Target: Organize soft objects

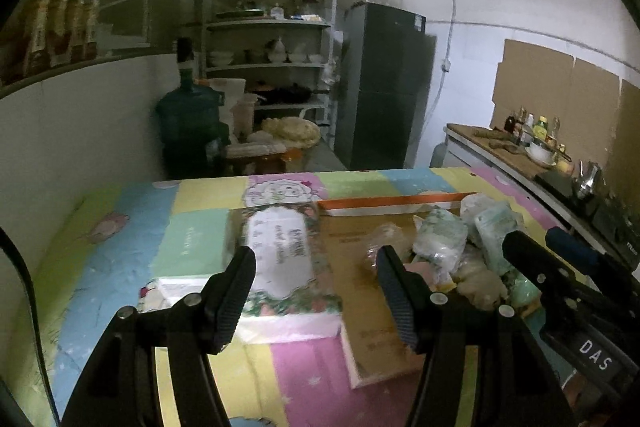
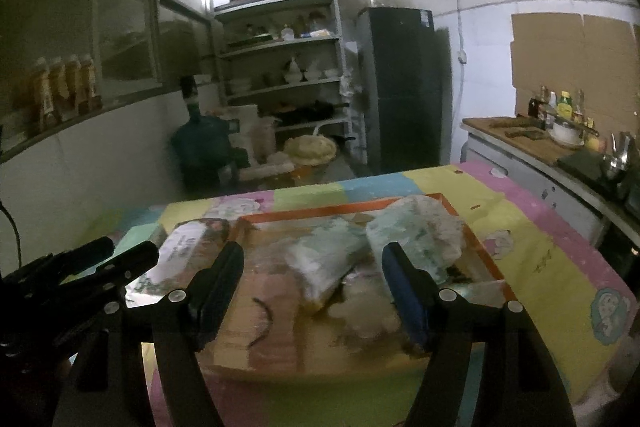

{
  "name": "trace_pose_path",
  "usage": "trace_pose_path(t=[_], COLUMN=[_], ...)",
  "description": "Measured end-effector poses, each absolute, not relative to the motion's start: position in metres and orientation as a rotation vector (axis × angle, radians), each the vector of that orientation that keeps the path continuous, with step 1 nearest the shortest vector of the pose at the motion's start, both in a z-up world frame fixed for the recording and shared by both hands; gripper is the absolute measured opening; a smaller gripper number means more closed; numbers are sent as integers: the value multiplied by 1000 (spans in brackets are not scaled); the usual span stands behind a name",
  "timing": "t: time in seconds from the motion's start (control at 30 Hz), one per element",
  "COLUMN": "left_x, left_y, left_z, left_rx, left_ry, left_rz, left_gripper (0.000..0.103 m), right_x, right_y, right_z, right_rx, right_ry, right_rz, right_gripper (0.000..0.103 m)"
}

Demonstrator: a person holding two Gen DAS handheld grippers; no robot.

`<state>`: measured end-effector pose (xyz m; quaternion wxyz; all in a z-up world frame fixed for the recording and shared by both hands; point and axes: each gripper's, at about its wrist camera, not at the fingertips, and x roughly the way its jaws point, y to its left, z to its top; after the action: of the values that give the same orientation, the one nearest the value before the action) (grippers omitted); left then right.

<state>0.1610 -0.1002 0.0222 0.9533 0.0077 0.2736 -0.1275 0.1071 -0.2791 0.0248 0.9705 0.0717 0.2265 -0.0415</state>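
A floral tissue pack (image 1: 280,259) lies on the pastel patchwork table (image 1: 120,251), left of a shallow cardboard box with an orange rim (image 1: 384,205). Several soft plastic-wrapped packs (image 1: 444,243) are heaped in the box's right part. My left gripper (image 1: 316,291) is open and empty above the near end of the tissue pack. In the right wrist view my right gripper (image 2: 312,291) is open and empty above the box (image 2: 486,259), over the soft packs (image 2: 332,259); the tissue pack (image 2: 188,251) lies to its left. The right gripper also shows at the right of the left wrist view (image 1: 568,267).
A counter (image 2: 532,143) with bottles, a bowl and a kettle runs along the right. Beyond the table stand a shelf rack (image 1: 272,39), a dark fridge (image 1: 384,87) and a water jug (image 1: 188,115). Bottles line the left ledge (image 1: 60,27).
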Motion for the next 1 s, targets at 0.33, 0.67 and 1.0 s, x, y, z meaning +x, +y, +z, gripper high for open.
trace_pose_path(t=[0.33,0.67,1.0], left_x=[131,103,81], left_y=[-63,-31,-16], left_z=[23,19,20], left_rx=[7,-19,-28], left_ry=[533,512,488], left_rz=[-164,-91,-60], left_gripper=[62,62,62], right_x=[93,77,63], right_y=[-239,-202,-181], right_z=[26,25,20], right_rx=[124,103,90], right_ry=[438,427,430], right_rz=[-53,-20,3], right_gripper=[73,73,73])
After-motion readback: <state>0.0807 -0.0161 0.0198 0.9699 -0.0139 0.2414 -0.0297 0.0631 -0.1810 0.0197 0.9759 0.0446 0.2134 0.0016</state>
